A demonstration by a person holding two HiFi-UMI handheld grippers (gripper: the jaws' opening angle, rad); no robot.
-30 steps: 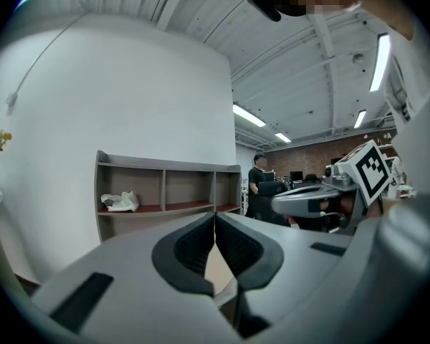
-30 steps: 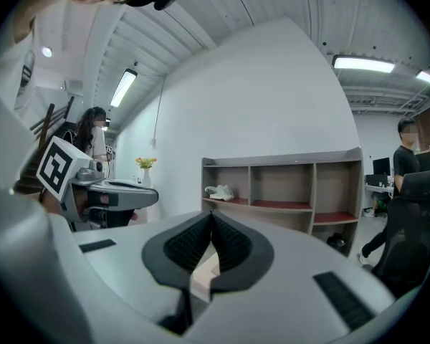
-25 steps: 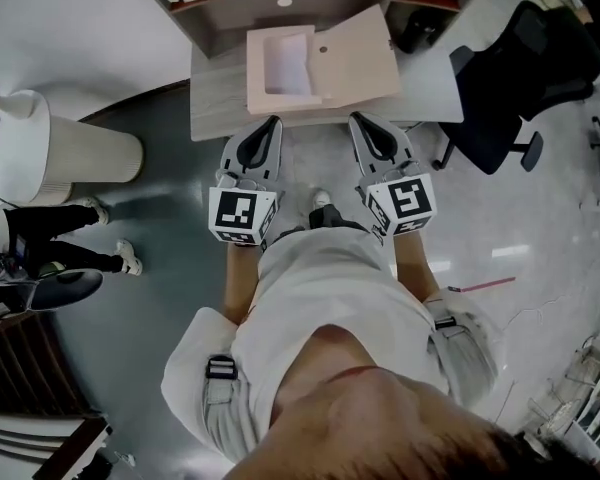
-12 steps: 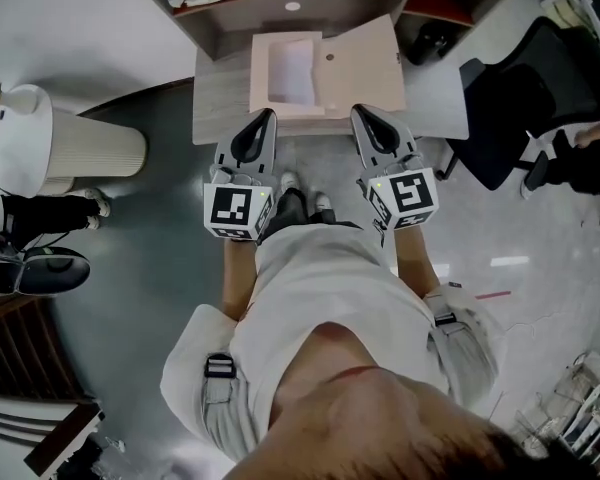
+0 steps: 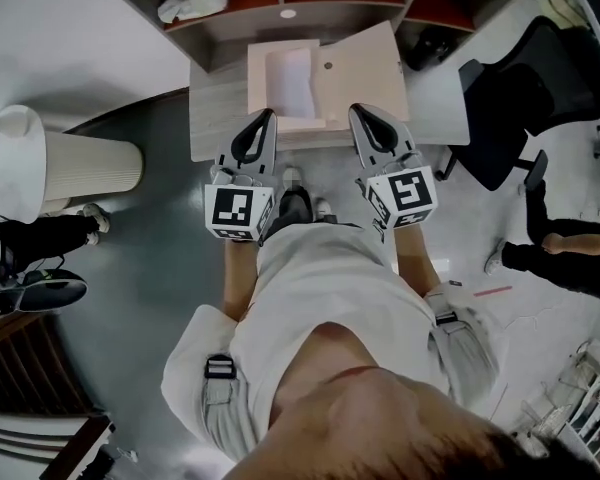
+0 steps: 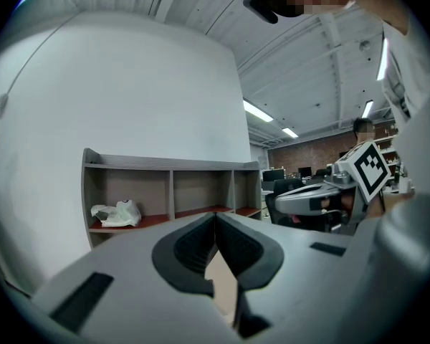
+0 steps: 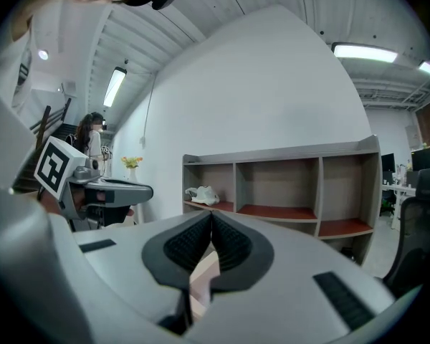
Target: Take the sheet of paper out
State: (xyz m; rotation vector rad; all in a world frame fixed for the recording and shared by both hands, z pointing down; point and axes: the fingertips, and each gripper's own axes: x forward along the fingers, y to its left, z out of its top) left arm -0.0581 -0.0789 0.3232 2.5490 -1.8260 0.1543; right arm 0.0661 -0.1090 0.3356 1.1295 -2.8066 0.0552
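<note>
Ahead of the tools, the counter [image 5: 212, 118] bore an open folder [image 5: 365, 63]. Inside it, just beyond the left tool [image 5: 266, 118], lay the sheet of paper [image 5: 292, 76]: likely light, limp and crease-prone, best pinched at an edge. The left tool and right tool [image 5: 358, 114] had their jaws together, empty.

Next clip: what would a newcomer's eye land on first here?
The left gripper and right gripper, both shut and empty, point side by side at a desk straight ahead. On it lies an open beige folder with a white sheet in its left half. Behind it stands a shelf with a crumpled white bag in its left compartment.
</note>
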